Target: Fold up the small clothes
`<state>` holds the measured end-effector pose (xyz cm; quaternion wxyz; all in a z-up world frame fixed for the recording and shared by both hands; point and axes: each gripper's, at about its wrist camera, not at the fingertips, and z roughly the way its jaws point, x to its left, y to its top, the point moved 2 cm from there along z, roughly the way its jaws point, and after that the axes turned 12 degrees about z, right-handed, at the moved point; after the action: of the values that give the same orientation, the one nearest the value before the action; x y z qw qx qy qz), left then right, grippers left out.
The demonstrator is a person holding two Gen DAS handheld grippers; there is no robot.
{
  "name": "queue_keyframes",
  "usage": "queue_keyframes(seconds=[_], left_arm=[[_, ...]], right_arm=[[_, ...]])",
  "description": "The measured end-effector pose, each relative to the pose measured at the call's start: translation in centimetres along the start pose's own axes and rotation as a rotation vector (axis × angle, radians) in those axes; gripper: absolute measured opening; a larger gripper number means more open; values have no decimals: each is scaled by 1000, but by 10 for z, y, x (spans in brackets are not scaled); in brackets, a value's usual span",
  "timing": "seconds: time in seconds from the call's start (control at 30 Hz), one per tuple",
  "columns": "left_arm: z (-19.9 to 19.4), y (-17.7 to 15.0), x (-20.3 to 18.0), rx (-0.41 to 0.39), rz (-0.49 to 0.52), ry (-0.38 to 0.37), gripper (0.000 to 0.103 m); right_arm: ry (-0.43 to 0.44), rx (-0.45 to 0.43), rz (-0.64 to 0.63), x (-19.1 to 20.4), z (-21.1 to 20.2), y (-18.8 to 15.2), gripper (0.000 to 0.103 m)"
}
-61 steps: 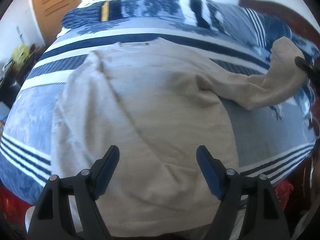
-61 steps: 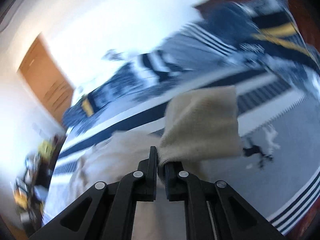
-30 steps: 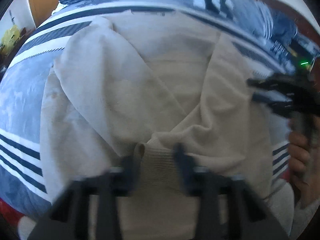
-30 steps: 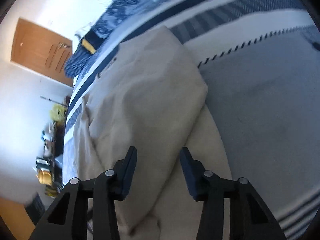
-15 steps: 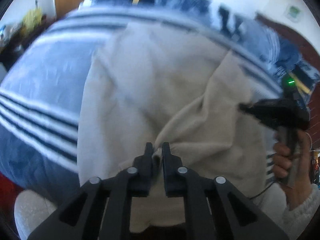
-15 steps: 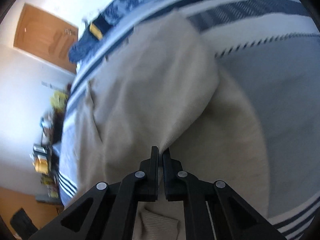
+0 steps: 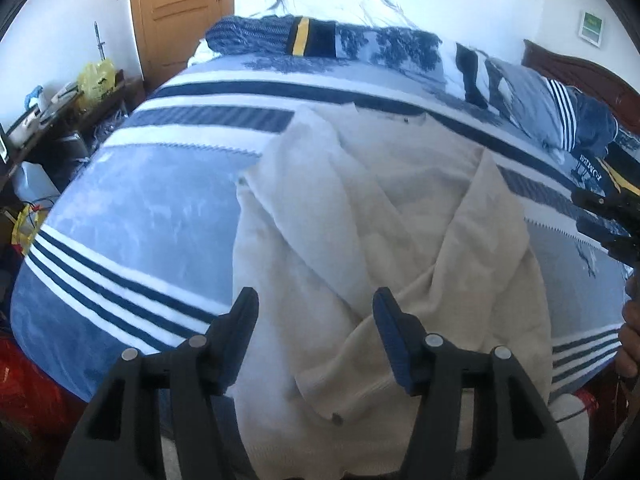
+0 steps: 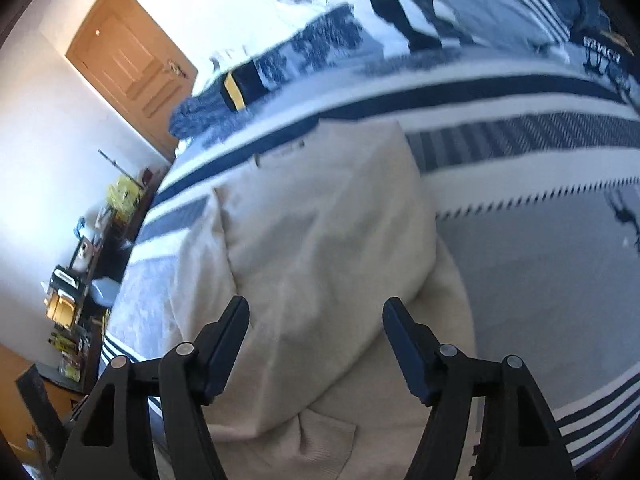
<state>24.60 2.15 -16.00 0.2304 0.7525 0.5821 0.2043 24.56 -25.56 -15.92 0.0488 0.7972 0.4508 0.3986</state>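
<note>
Nearest the left wrist camera, the left gripper (image 7: 316,312) hangs above the bed with its jaws parted and nothing between them; they have just been opening, and the cream sweater (image 7: 384,216) lies below them untouched. The right gripper (image 8: 316,320) is likewise spread apart over the same garment, its jaws also just opened, holding nothing; in the left view it shows at the right edge, carried by a hand (image 7: 630,336). The sweater lies flat on the blue, white and navy striped bedspread (image 7: 132,216), its 2 sleeves folded inward so that they cross over the body, with 1 ribbed cuff (image 7: 340,384) resting near the hem closest to the cameras. Beyond the collar end sits a rumpled pile of blue patterned bedding (image 7: 320,40). Farther back stand a wooden door (image 7: 180,12) and, at the left, a cluttered side table (image 7: 60,100).
</note>
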Motion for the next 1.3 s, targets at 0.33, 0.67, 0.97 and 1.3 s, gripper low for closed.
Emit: queue_keyframes(seconds=[0.33,0.67,0.97,1.3], left_arm=[[-68,6,-23,-63,93,75,68],[-125,0,-29,-111,92,90,70],[-147,5,-37,-148,114,105,72],[-124,6,-30,-112,85,79,73]], right_arm=[[-66,-121,-112,62,-59,-18,80],[13,-105,-68,77,-114,-43,81],[-16,-180,-122,91,-151,-53,81],[-145,-195,-186,100,-137,-59,82]])
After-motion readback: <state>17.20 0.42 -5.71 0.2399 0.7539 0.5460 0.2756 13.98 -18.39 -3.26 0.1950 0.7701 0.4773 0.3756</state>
